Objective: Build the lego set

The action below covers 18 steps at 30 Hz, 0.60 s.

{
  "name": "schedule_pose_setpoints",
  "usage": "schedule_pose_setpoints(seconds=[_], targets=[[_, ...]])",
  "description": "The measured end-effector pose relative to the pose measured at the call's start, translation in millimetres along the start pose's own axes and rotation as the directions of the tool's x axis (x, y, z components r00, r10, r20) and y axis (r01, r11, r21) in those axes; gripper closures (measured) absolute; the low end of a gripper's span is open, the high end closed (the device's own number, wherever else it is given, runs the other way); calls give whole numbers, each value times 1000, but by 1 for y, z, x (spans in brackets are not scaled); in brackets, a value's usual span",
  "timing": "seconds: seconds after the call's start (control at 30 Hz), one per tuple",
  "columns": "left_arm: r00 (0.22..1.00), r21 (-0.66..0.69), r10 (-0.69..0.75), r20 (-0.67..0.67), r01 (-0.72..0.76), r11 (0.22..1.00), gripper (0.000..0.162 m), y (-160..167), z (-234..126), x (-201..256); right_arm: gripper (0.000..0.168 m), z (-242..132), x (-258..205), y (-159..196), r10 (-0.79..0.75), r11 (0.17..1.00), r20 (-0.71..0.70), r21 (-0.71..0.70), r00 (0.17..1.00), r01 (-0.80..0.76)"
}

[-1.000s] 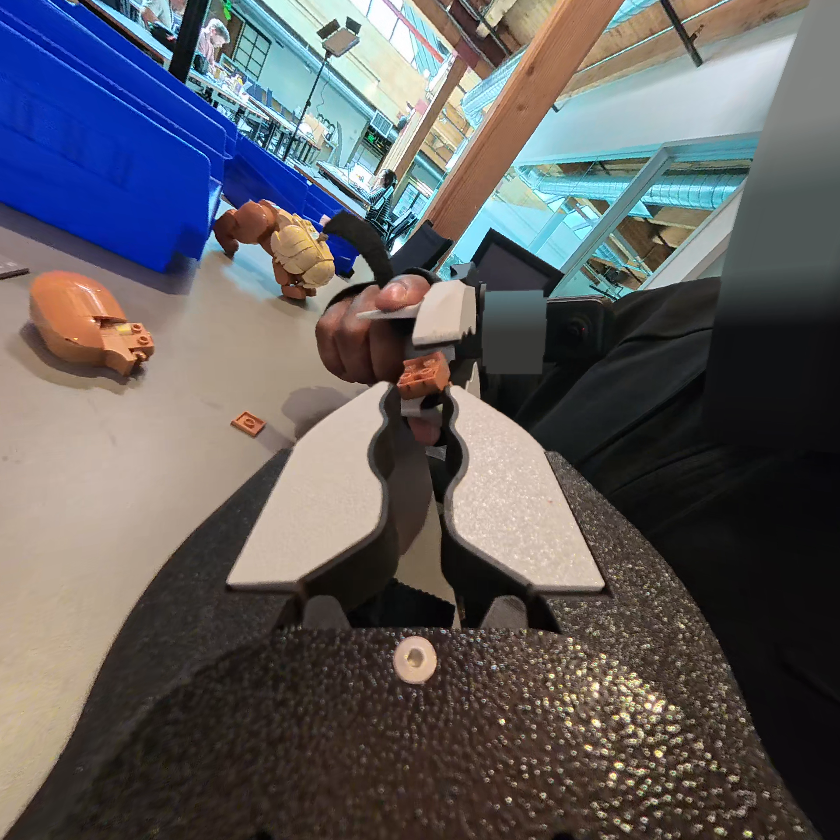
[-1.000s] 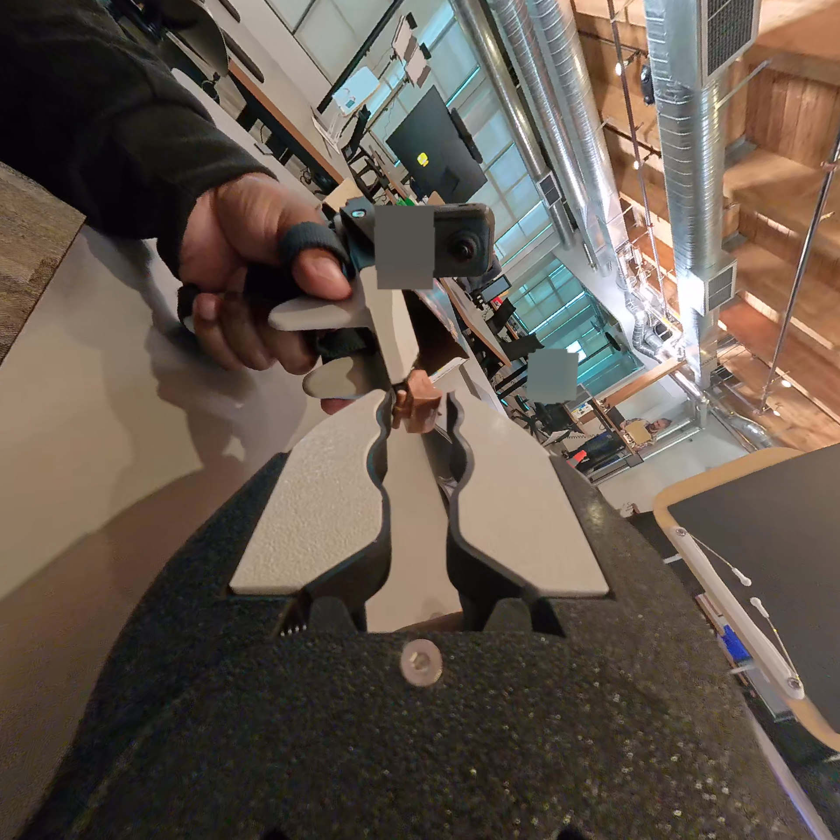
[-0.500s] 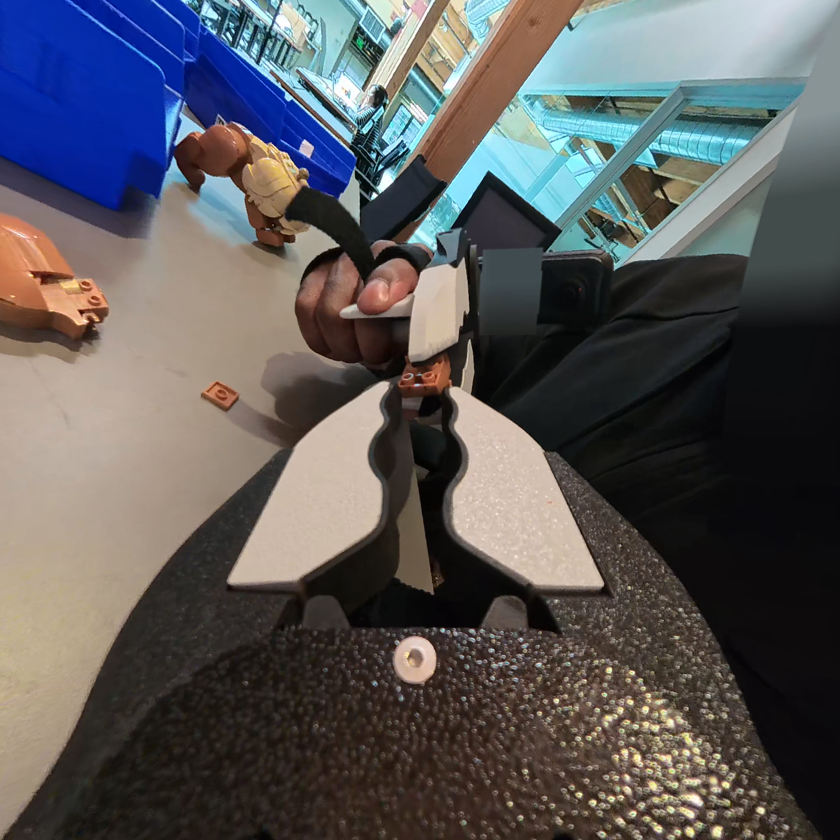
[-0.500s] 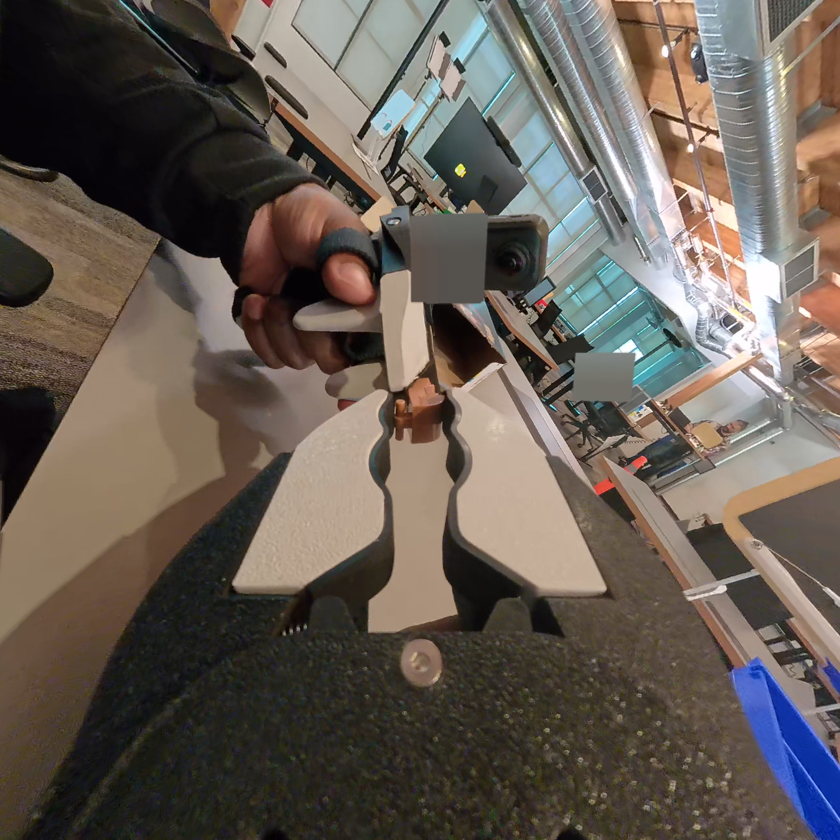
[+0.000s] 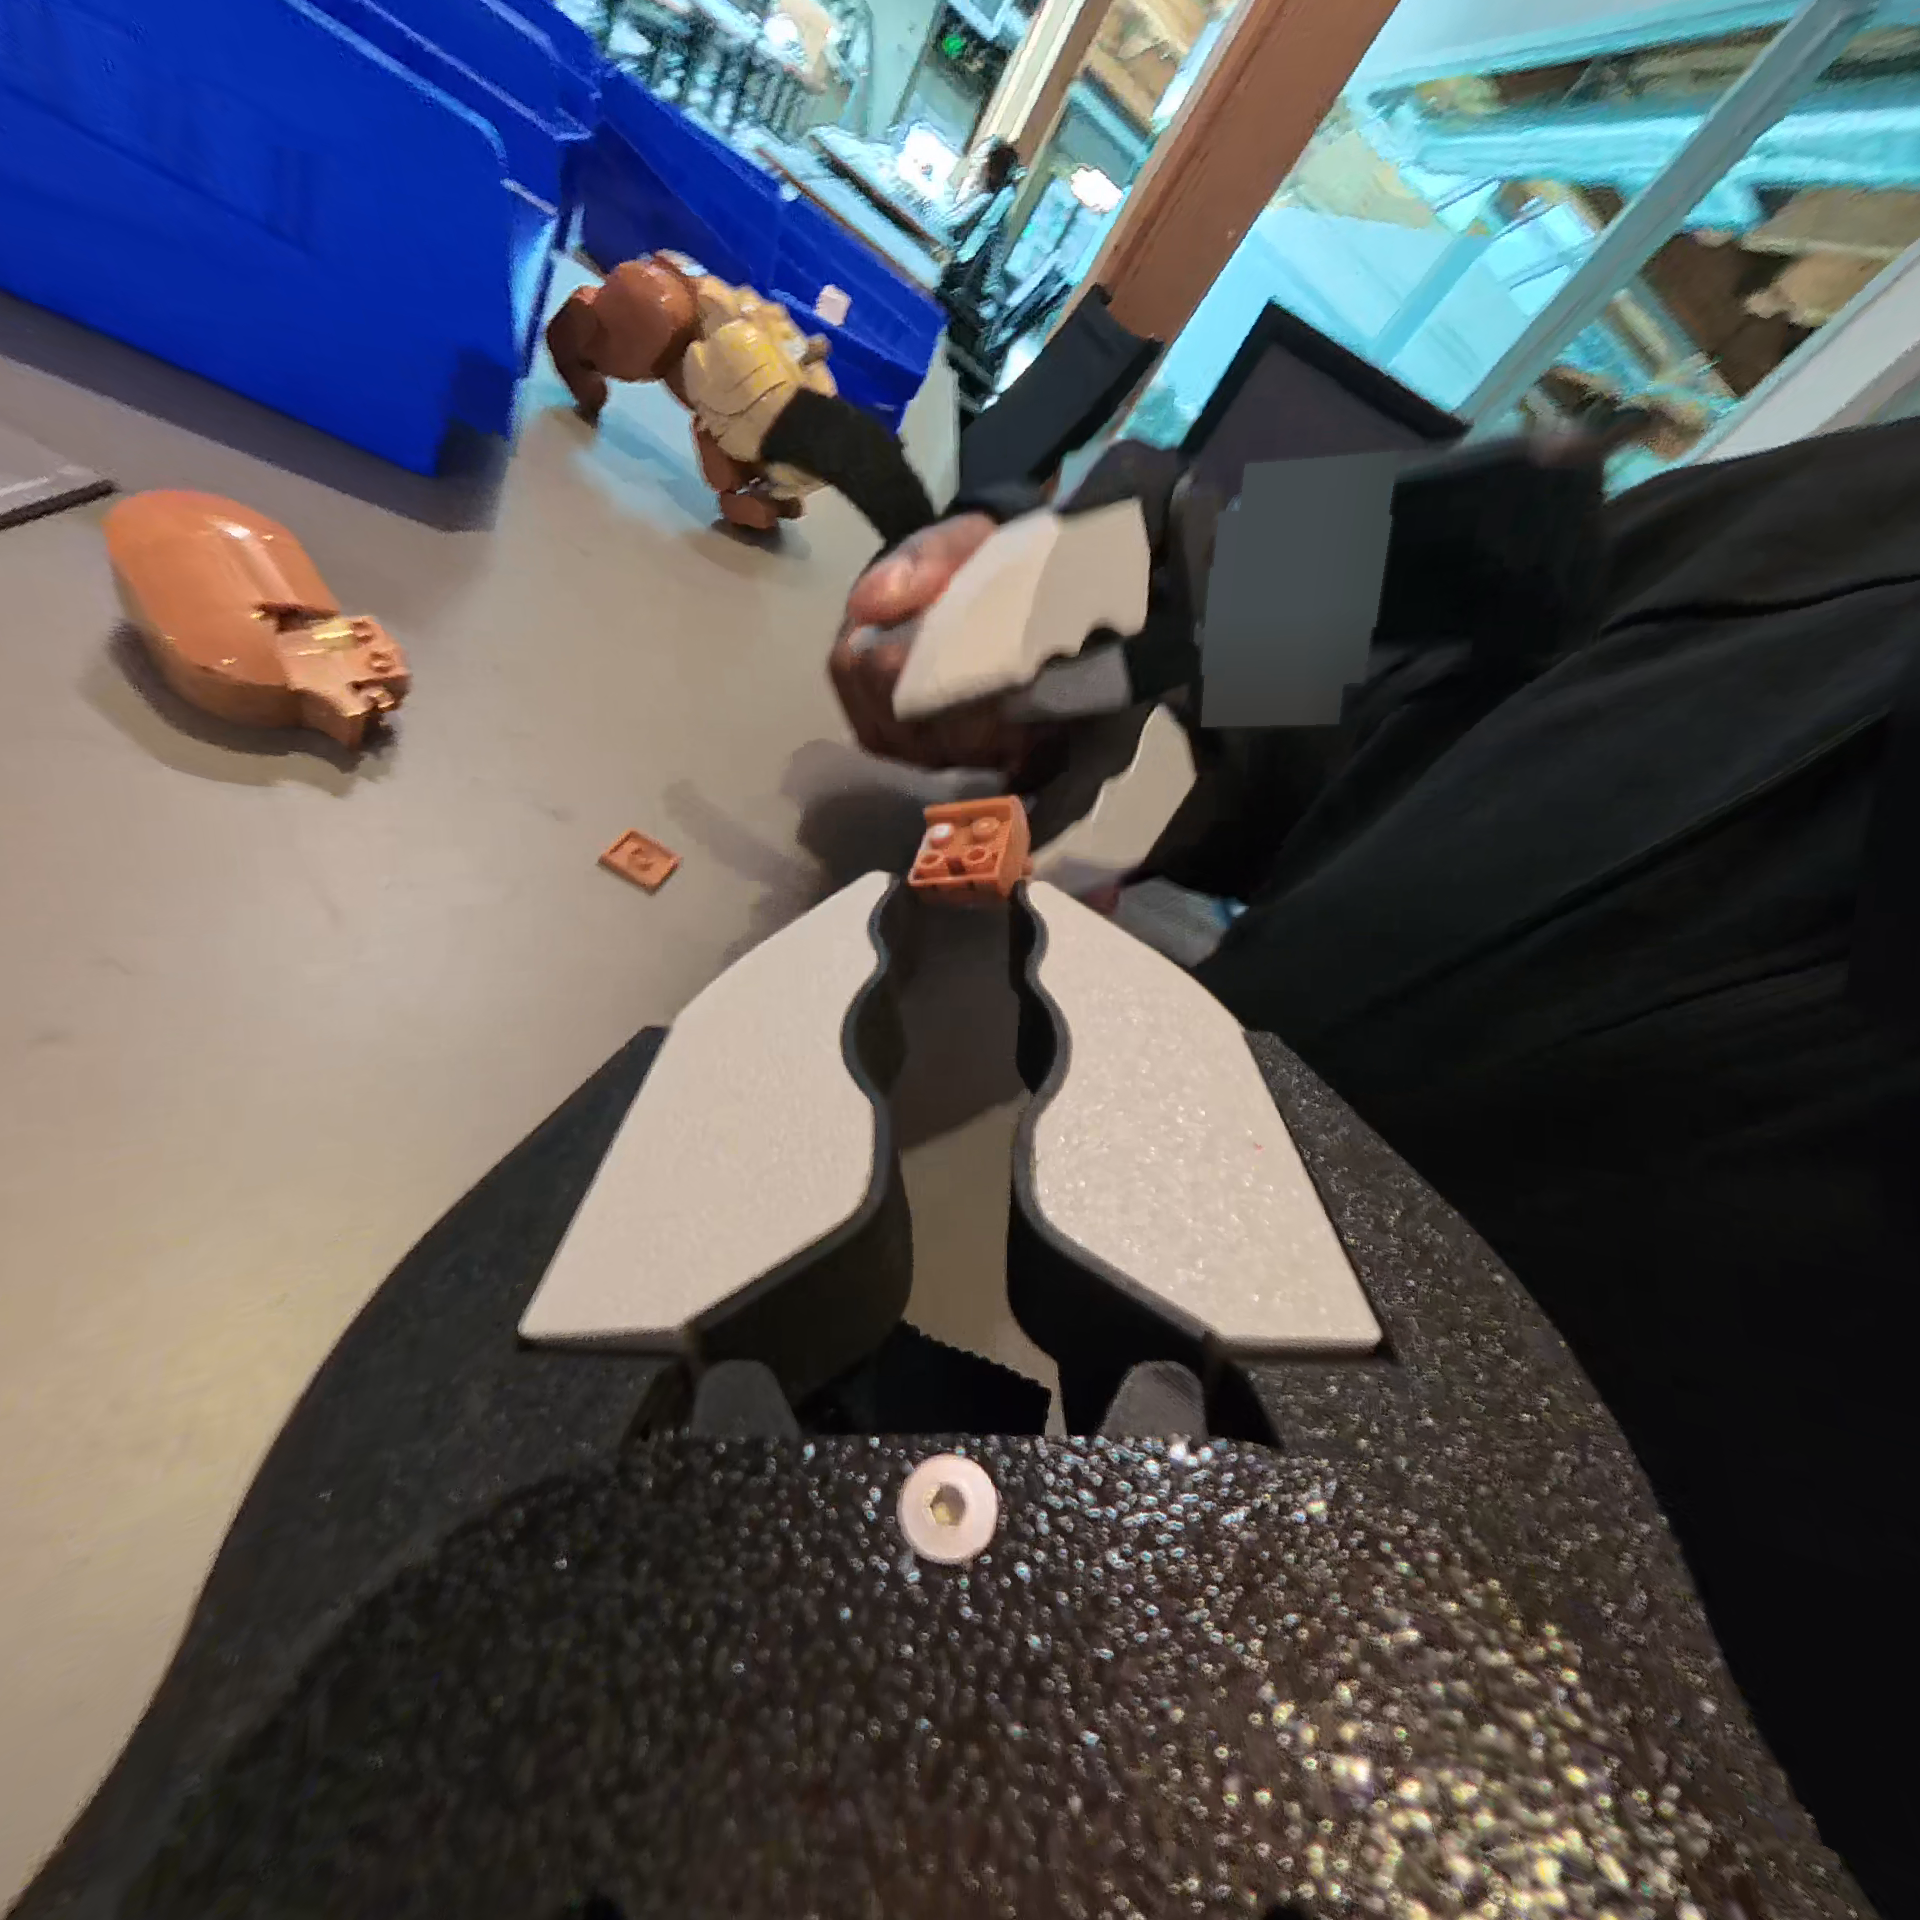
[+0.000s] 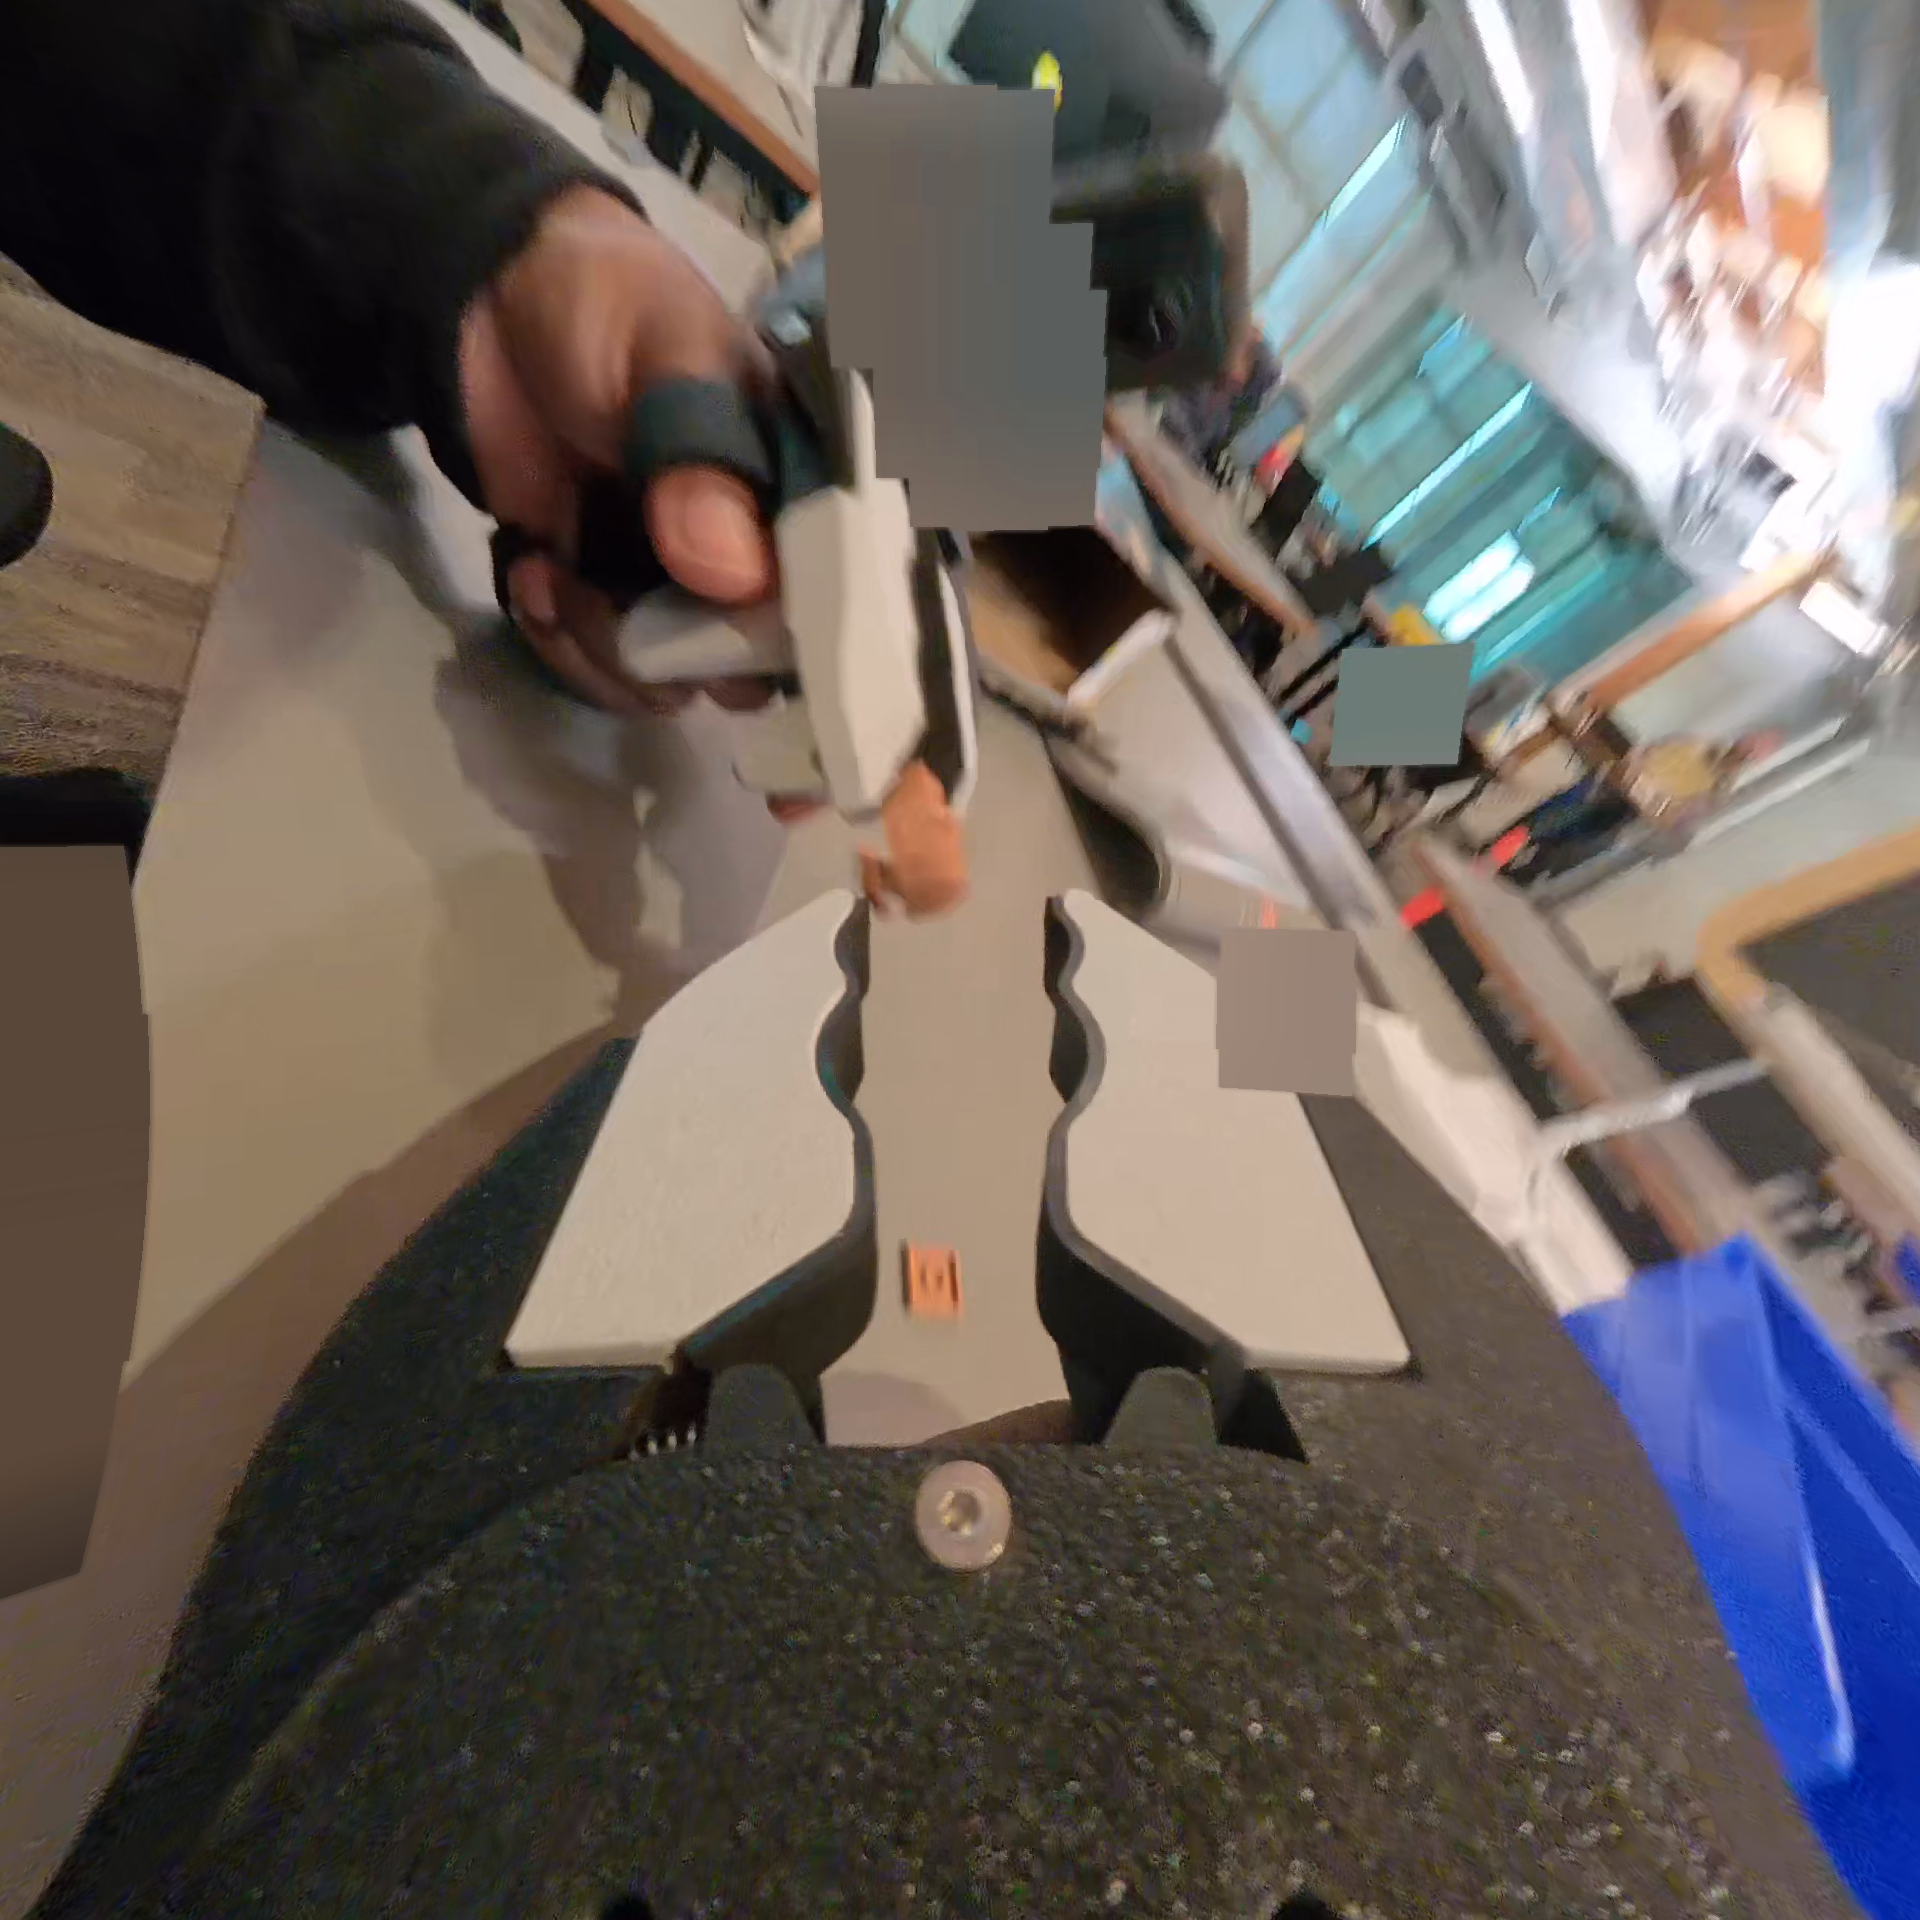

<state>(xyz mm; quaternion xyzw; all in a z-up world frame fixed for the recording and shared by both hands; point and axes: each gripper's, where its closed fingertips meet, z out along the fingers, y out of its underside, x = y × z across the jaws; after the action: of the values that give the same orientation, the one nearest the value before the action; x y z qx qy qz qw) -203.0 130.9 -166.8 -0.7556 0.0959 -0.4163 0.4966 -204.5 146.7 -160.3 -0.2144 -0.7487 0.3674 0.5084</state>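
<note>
**Building barely past the loose-parts stage**

Holding a small brown brick [image 5: 968, 854] at the very tips, the left gripper [image 5: 961, 894] has its fingers [image 5: 748, 1122] drawn narrow around the piece, studs facing the camera. The right wrist view shows the same brick pinched in the far gripper, raised above the grey surface [image 5: 312, 987]. The right gripper [image 6: 956, 914] carries nothing: its fingers [image 6: 707, 1132] stand moderately apart, with bare surface showing in the gap. In the left wrist view it hangs just above and beyond the brick, not touching it, though blur makes the exact gap hard to judge.

As for progress, most of the set looks unassembled into a whole. A rounded brown shell section [image 5: 244, 613] lies on its side at the left, connection points exposed. A brown-and-tan sub-assembly [image 5: 707, 384] stands farther back, in front of the blue bins [image 5: 260, 208]. A small flat brown plate [image 5: 638, 860] lies loose between them and the grippers; the right wrist view also shows it on the surface.

My judgement: two sub-assemblies exist but are well apart and unjoined, and the held brick and loose plate have yet to be placed. Joining the pieces remains.
</note>
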Motion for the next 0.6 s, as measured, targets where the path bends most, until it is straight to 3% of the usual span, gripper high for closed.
schedule_pose_setpoints(seconds=[0.17, 0.27, 0.47, 0.6], targets=[[979, -88, 132, 156, -119, 989, 144, 11, -7, -21, 150, -20, 18, 71, 287, 905, 43, -339, 957, -256], [955, -129, 217, 200, -194, 973, 144, 11, -5, -27, 152, -17, 7, 99, 362, 831, 126, -494, 924, -258], [920, -149, 298, 254, -268, 952, 144, 11, -5, -29, 148, 0, -5, 106, 405, 791, 222, -572, 887, -218], [913, -145, 308, 267, -278, 950, 144, 10, -6, -30, 165, 4, -8, 106, 425, 768, 260, -611, 867, -193]])
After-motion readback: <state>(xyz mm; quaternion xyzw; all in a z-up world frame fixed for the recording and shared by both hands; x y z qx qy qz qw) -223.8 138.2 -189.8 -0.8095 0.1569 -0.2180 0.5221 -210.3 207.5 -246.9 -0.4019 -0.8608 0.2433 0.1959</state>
